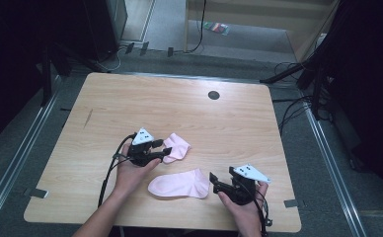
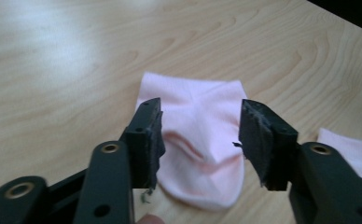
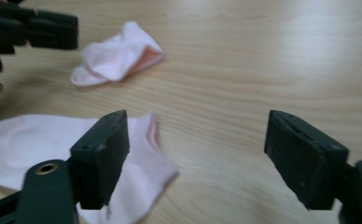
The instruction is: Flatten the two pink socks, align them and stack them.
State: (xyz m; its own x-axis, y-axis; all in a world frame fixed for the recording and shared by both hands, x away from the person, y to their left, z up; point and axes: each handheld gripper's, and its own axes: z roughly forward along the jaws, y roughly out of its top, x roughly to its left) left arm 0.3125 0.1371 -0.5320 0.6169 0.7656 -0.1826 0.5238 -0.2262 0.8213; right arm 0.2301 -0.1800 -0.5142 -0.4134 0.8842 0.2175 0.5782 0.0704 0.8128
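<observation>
While two pale pink ankle socks lie on the wooden table, both grippers sit near them with nothing clamped. The folded sock is doubled over, creased, its darker pink inside showing at the opening. The left gripper stands just above it, jaws apart on either side of the bundle, not touching the fabric as far as I can tell. The flat sock lies spread out nearer the person, ribbed cuff toward the right gripper, whose jaws gape wide at the cuff's edge.
</observation>
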